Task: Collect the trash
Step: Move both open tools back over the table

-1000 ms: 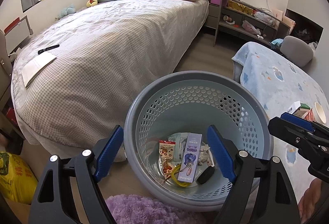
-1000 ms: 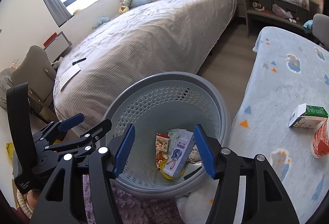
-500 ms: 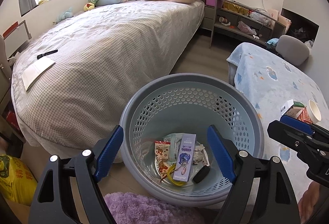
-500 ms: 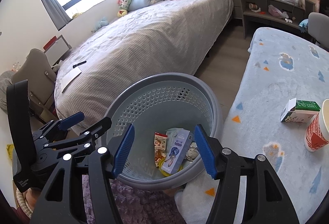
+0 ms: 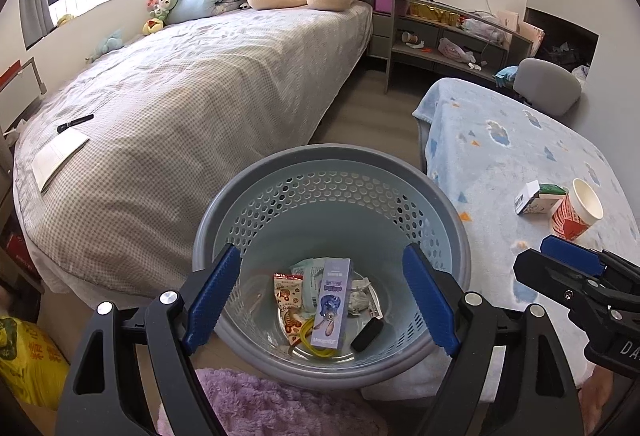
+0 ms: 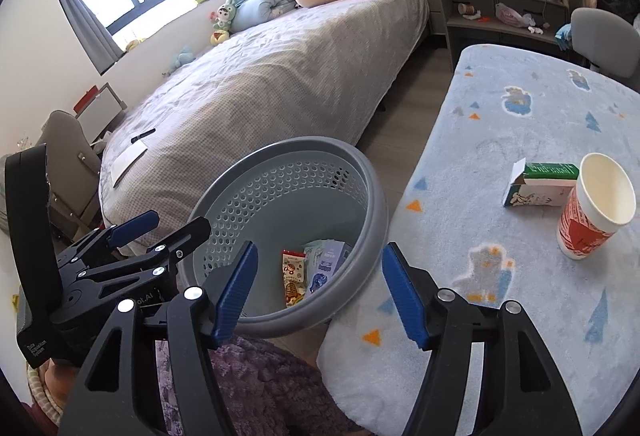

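Perforated grey plastic basket [image 5: 332, 195] holds flat wrappers; left tool [image 5: 322, 302], right tool [image 6: 318, 286] both spread, empty.

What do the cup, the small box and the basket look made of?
Cup: likely paper, matte white inside, rolled rim, printed red wall.
Small box: thin printed cardboard, one end flap open.
Basket: moulded plastic, smooth grey rim, perforated wall.
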